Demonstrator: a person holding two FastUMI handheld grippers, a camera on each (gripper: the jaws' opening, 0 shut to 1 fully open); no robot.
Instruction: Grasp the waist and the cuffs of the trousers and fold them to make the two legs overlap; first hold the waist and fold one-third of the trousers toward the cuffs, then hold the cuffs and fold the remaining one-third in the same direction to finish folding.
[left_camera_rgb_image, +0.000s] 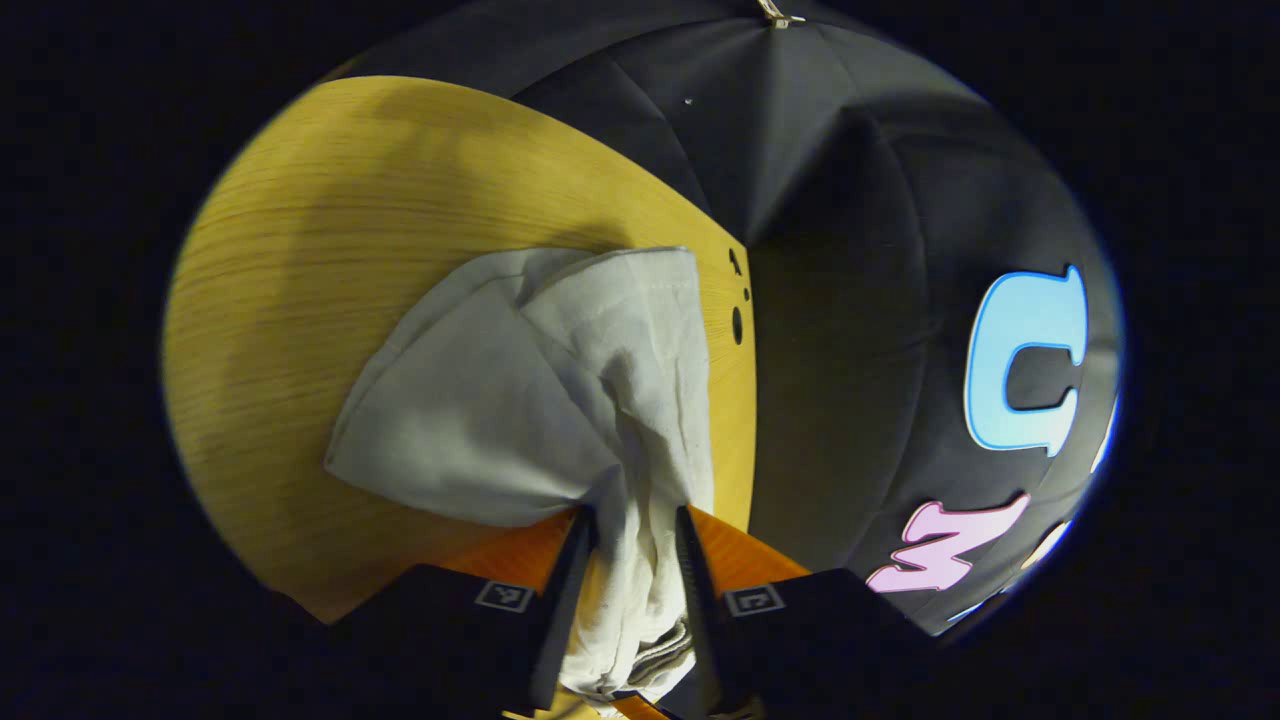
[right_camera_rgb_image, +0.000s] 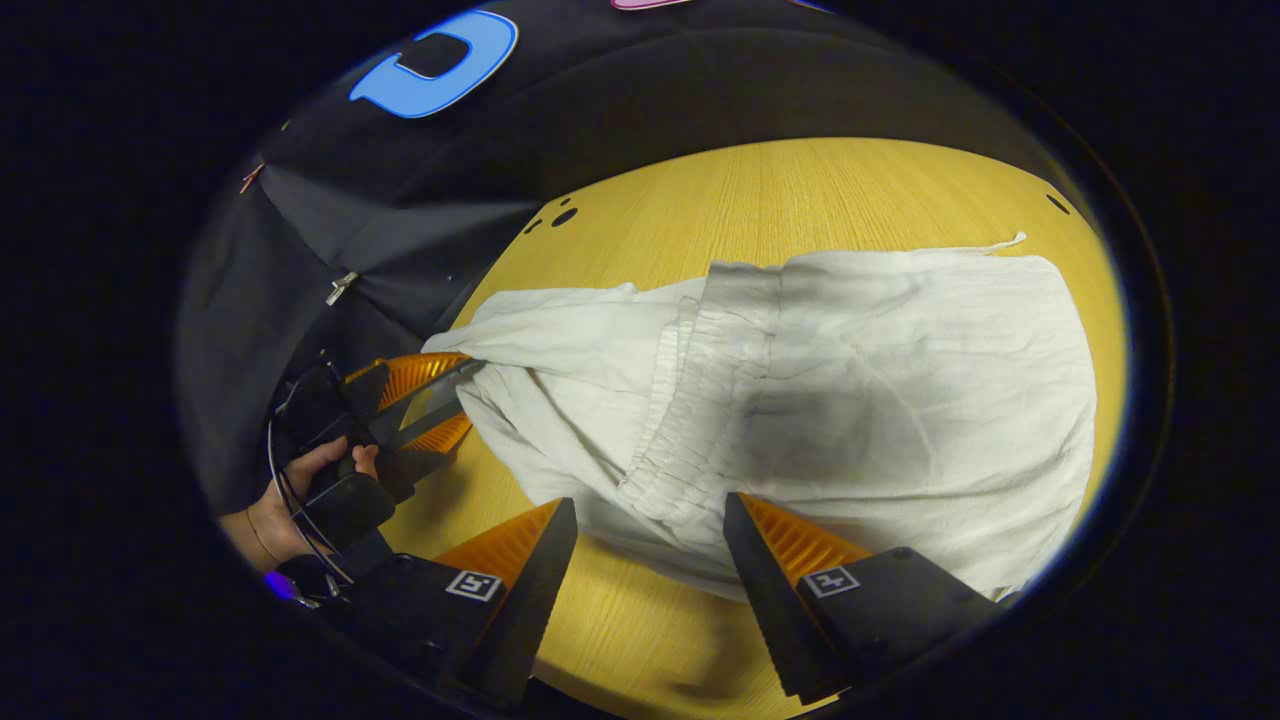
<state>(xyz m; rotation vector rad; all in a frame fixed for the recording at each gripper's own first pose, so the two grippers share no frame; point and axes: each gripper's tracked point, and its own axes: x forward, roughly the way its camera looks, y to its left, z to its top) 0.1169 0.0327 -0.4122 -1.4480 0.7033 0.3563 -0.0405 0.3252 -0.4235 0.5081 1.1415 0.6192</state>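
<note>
Table (right_camera_rgb_image: 800, 190): wooden, pale yellow grain, with small dark holes near its edge beside the booth's black cloth wall (left_camera_rgb_image: 850, 300). It carries the garment.

Trousers (right_camera_rgb_image: 900, 400): off-white, light woven cloth, lying on the table and partly folded. In the right gripper view the gathered elastic waistband (right_camera_rgb_image: 690, 400) runs across the middle of the heap, resting on top of a lower layer of cloth; a broad, fairly flat panel spreads away to the right, and a thin drawstring end pokes out at the far right edge. A bunched corner stretches to the left toward the other tool. In the left gripper view the cloth rises off the table in a folded wedge, drawn into a tight bundle between the fingers.

Left gripper (left_camera_rgb_image: 632, 560): fingers pressed from both sides on a gathered fold of the trousers. In the right gripper view it sits at the left edge of the table, held by a hand (right_camera_rgb_image: 300, 490), with its tips on the stretched corner.

Right gripper (right_camera_rgb_image: 650, 560): fingers spread wide, low over the near edge of the trousers, the waistband's near end lying between them; neither finger visibly presses the cloth.
</note>
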